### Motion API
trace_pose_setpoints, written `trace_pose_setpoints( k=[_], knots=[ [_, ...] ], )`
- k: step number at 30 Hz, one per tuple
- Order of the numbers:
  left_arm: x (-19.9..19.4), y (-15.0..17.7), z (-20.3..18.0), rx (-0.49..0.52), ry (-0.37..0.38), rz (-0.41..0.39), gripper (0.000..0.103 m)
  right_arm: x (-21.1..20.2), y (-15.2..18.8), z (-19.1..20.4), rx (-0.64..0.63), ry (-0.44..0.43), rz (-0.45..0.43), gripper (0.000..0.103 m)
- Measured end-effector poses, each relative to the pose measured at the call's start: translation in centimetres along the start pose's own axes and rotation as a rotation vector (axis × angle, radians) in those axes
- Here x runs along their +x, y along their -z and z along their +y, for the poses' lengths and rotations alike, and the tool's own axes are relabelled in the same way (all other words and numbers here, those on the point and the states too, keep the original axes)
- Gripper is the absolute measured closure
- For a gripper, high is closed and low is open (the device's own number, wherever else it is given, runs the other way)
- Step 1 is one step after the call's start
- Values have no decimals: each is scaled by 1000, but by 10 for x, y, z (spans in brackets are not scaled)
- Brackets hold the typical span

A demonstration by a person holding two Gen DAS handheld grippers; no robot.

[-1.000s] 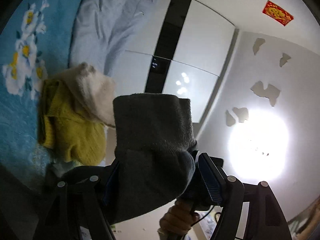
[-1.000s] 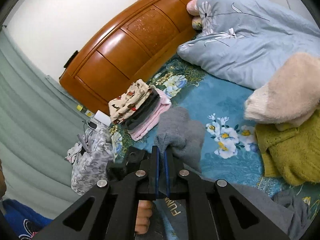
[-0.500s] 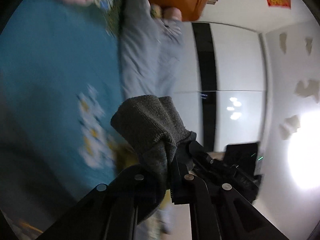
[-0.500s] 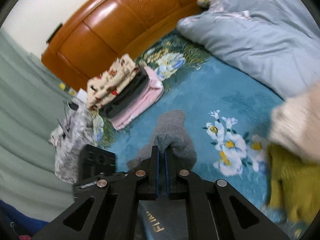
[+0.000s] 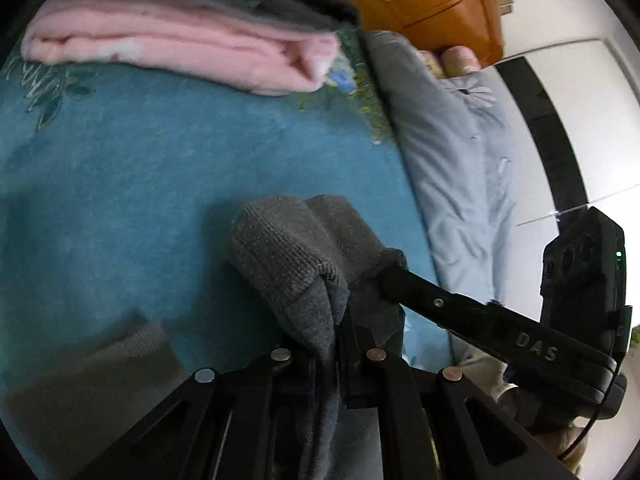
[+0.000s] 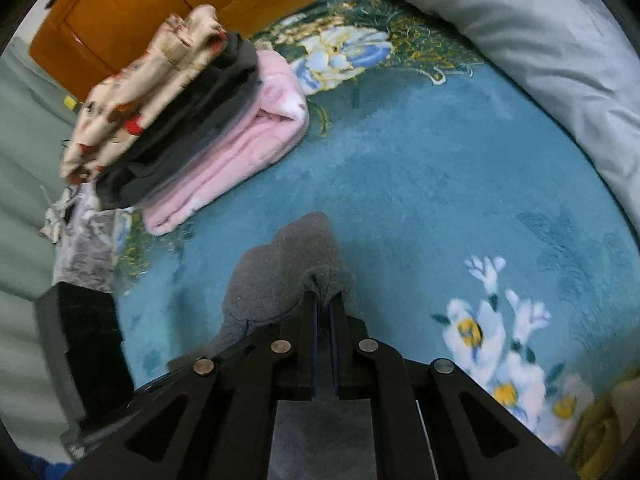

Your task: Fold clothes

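a teal floral bedspread [image 6: 420, 184] lies ahead of the hand-held gripper, a pale blue quilt [image 6: 540, 52] far right, an orange wooden headboard [image 6: 132, 4] beyond.

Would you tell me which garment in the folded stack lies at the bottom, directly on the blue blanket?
The pink one. It rests on the blanket, with the dark grey garment above it and the patterned cream one on top.

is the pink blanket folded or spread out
Folded: the pink blanket lies in doubled layers with a rounded fold edge, at the bottom of the stack of clothes.
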State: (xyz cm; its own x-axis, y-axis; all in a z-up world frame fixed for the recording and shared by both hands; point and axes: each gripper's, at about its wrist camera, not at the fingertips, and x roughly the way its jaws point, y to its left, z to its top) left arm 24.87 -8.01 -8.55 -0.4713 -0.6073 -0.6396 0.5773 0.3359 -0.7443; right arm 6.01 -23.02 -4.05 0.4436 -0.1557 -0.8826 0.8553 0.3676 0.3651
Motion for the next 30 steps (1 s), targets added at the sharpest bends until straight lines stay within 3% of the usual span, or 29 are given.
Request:
trace_pose_setpoints(
  k=[6, 7, 9, 12, 21, 24, 27, 30],
  knots=[
    [11, -3, 21, -101, 4, 36, 95, 24, -2, -4, 56, 24, 60, 95],
    [11, -3, 21, -99, 3, 36, 95, 18, -1, -4, 60, 31, 53, 91],
    [10, -3, 18, -80, -9, 36, 95, -1, 2, -5, 73, 50, 17, 70],
    [9, -4, 17, -65, -29, 42, 95, -46, 17, -12, 124, 61, -54, 64],
    [6, -4, 12, -27, -79, 38, 95, -224, 230, -98, 456, 274, -186, 60],
    [6, 0, 6, -2, -108, 42, 95, -268, 329, -144, 696, 394, -218, 57],
    [6, 3, -4, 63, -145, 43, 95, -291, 417, -184, 930, 444, -259, 57],
    [4, 7, -14, 138, -192, 42, 95, -287, 471, -207, 1065, 389, -298, 56]
  ],
)
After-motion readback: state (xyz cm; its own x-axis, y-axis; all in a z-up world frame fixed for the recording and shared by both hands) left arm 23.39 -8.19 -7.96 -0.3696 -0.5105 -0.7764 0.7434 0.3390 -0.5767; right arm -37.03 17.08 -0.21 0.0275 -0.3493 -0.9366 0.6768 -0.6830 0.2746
